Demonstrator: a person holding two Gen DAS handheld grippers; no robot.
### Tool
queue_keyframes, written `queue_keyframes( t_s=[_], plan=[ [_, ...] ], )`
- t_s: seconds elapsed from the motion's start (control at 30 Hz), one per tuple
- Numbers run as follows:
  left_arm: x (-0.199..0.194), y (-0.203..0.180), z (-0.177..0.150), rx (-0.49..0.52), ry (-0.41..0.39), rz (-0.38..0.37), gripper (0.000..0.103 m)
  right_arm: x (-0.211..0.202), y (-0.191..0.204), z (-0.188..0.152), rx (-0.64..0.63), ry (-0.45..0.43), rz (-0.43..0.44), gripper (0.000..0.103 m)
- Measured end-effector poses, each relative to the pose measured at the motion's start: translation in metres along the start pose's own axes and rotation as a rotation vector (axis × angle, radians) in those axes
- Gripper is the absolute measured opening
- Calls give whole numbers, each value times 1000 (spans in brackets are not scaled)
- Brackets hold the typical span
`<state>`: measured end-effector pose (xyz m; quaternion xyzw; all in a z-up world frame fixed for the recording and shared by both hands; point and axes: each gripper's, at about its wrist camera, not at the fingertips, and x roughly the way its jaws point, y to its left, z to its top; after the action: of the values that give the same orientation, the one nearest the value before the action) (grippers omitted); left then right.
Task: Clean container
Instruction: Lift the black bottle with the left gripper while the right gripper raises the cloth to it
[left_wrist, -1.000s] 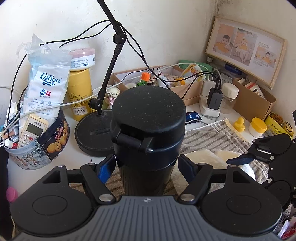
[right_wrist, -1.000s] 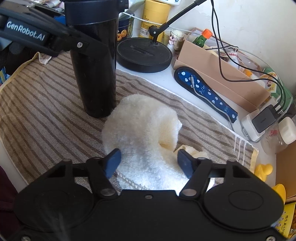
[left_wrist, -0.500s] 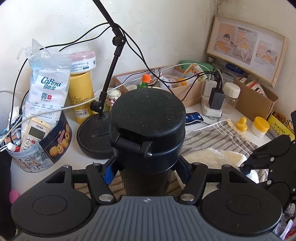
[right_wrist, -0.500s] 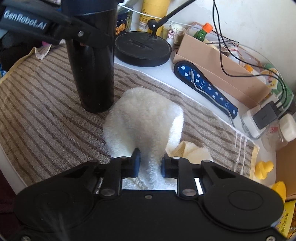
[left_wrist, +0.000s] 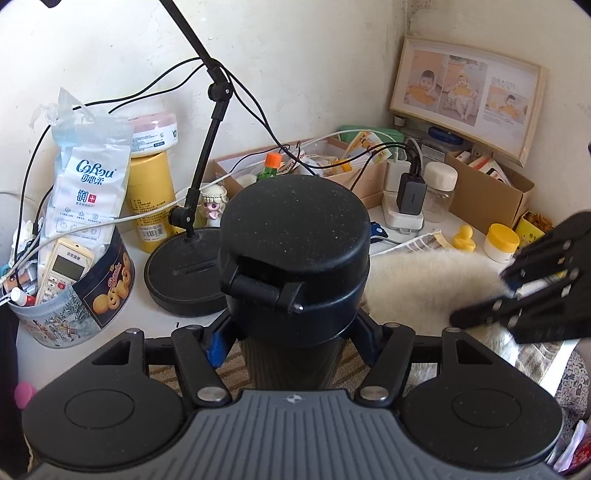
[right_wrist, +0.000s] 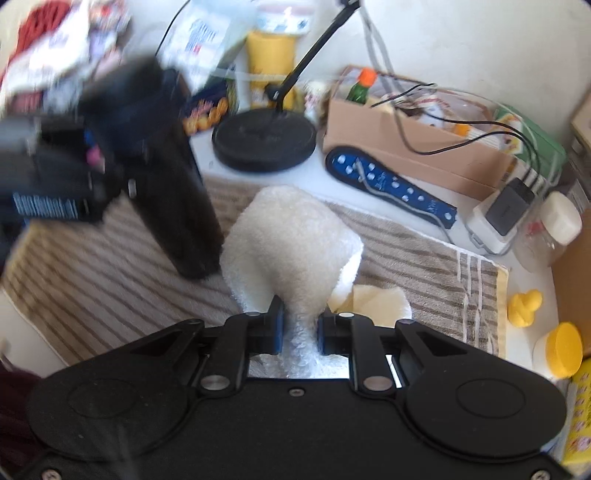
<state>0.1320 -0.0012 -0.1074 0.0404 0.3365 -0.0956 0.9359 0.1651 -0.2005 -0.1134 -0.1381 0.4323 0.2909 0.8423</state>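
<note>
Now the left gripper has its 2 fingers pressed against opposite sides of the black flask, just under the wide lid, so it is clamped on the body. The flask stands roughly upright over the striped towel, with its lid closed and the latch facing the left wrist camera. From the right wrist view the flask looks tilted and blurred, and whether its base touches the towel cannot be told.

The right gripper is pinched narrow on the fluffy white cloth, with a fold of the fabric squeezed between the blue finger pads. The cloth bulges forward from the jaws and sits just beside the lower part of the flask; contact between them is not clear. In the left wrist view the cloth shows to the right of the flask, with the right gripper at its far edge.

Behind the flask a round black stand base rests on the white table, with a yellow canister and a cookie tin holding a remote beyond it. A cardboard box of clutter lies along the wall, and a blue dotted power strip lies in front of it. A small yellow duck sits near the towel's right edge.
</note>
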Motion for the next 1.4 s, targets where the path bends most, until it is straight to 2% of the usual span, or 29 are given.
queue_keyframes(
  t_s=[0.17, 0.4, 0.6, 0.8, 1.0, 1.17, 1.4],
  plan=[
    [-2, -3, -2, 13, -4, -2, 64, -30, -6, 14, 81, -78, 50, 15],
    [-1, -2, -1, 10, 0, -6, 64, -63, 2, 43, 91, -197, 113, 15],
    [0, -1, 1, 9, 5, -8, 64, -89, 17, 68, 56, -295, 147, 15],
    [2, -2, 3, 15, 10, -8, 64, -103, 41, 93, -32, -351, 189, 15],
    [2, -3, 3, 26, 12, -12, 64, -82, 68, 106, -115, -316, 270, 15],
    [0, -2, 0, 33, 7, -13, 64, -46, 68, 104, -82, -228, 369, 13],
    [1, -2, 0, 35, 3, -20, 63, -48, 67, 101, -106, -247, 338, 9]
  ],
)
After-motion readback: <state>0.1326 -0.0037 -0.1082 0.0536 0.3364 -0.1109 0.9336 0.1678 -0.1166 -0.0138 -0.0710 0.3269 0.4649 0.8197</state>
